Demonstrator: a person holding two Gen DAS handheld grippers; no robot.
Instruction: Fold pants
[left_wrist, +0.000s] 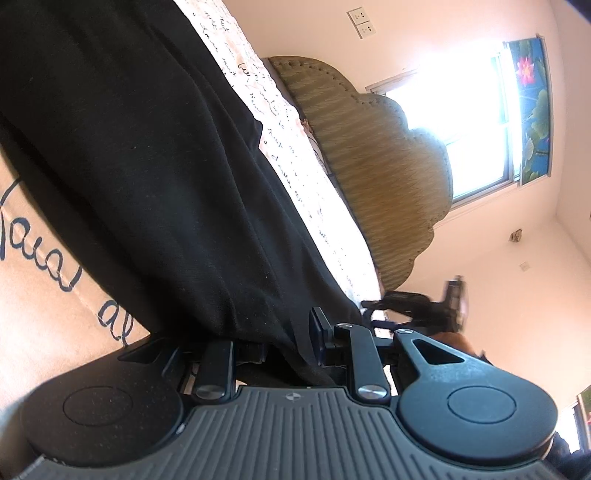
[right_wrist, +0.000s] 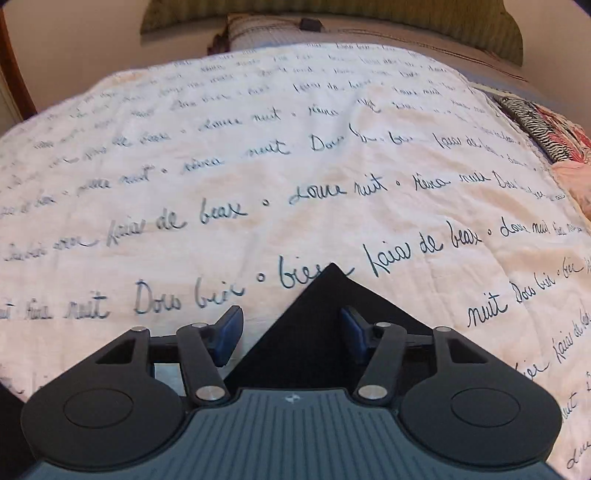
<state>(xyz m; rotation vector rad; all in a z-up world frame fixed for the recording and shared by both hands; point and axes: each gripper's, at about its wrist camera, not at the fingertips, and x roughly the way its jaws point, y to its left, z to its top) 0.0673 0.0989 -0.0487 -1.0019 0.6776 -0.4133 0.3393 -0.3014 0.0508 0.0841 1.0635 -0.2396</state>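
The black pants (left_wrist: 147, 166) lie on a cream bedspread (left_wrist: 44, 288) with dark handwriting print. In the left wrist view, the camera is rolled sideways and my left gripper (left_wrist: 284, 347) has its fingers around the pants' edge; the fabric runs between them and hides the left pad. In the right wrist view, a pointed corner of the black pants (right_wrist: 325, 317) lies between the fingers of my right gripper (right_wrist: 291, 336). Its blue pads stand wide apart and do not pinch the cloth.
The bedspread (right_wrist: 295, 166) covers most of the bed. A woven headboard (left_wrist: 369, 166) and a pillow (right_wrist: 258, 33) are at the far end. Patterned cloth (right_wrist: 546, 129) lies at the right edge. A bright window (left_wrist: 472, 129) is beyond the headboard.
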